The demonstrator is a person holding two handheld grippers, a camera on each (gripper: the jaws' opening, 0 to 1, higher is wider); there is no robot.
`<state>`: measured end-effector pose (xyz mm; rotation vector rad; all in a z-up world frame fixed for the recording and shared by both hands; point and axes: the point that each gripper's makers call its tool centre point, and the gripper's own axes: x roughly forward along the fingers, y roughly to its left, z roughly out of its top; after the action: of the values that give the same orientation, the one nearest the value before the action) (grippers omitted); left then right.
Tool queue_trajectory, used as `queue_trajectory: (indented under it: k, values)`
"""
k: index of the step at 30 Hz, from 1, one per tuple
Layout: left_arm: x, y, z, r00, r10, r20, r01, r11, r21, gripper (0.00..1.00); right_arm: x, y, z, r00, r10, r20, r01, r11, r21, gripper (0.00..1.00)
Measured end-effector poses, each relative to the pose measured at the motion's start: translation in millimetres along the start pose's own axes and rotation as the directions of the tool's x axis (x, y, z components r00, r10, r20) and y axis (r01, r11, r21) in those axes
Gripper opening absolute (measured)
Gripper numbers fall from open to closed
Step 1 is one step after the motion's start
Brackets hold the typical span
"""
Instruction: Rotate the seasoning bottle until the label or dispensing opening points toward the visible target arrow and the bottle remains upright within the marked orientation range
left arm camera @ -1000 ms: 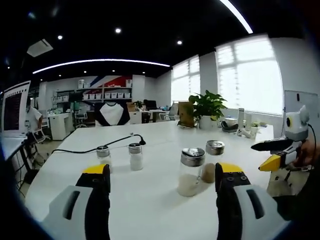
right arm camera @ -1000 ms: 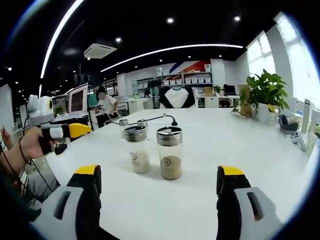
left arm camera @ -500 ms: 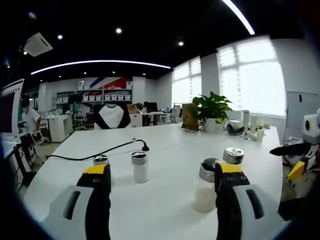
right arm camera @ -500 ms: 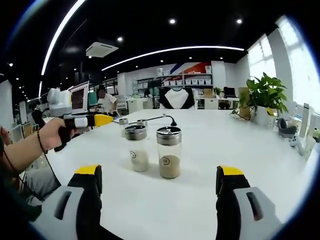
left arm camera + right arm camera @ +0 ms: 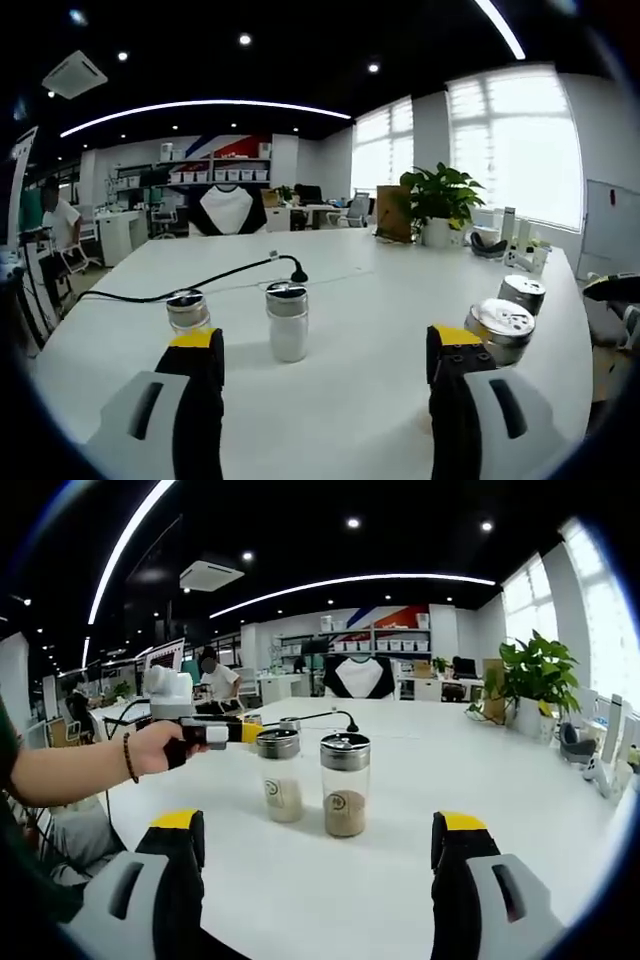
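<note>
Two seasoning bottles [image 5: 345,785] stand upright side by side in the middle of the white table [image 5: 480,780]. Two smaller shakers [image 5: 287,320] and a black cable [image 5: 200,285] sit farther off. The left gripper [image 5: 245,732] reaches in beside the left bottle; its fingers look apart. The right gripper [image 5: 315,855] waits near, fingers wide apart, holding nothing. A plant [image 5: 530,675] stands far right.
</note>
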<state>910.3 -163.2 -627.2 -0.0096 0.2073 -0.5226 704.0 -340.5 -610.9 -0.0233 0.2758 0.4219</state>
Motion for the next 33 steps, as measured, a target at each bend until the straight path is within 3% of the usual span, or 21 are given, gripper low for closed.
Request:
queue_trajectory:
  k: [12,17,25,31,33]
  values:
    - [44.5,16.2,-11.5,0.999,0.012,-0.05,-0.013,1.0,-0.024,0.84,-2.1,-4.8,10.3,1.0,-0.006,-0.006,0.006,1.0,0.021,0.95]
    - [57.1,18.6,-18.5,0.996,0.008,-0.091,-0.008,1.0,0.008,0.82,-3.2,-9.0,15.1,1.0,-0.014,0.003,0.014,1.0,0.027,0.94]
    - [76.2,26.3,-15.6,0.997,-0.001,-0.079,-0.002,0.999,-0.034,0.75,-4.2,-10.3,16.6,1.0,-0.016,0.001,0.016,1.0,0.024,0.94]
    - [89.0,33.4,-20.8,0.993,0.025,-0.119,-0.033,0.997,-0.066,0.69,-3.3,-12.9,20.3,1.0,-0.021,0.001,0.021,0.999,0.027,0.93]
    - [90.3,31.5,-24.6,0.986,0.031,-0.161,-0.04,0.998,-0.053,0.68,-2.5,-14.1,20.7,1.0,-0.023,-0.002,0.023,0.999,0.025,0.93]
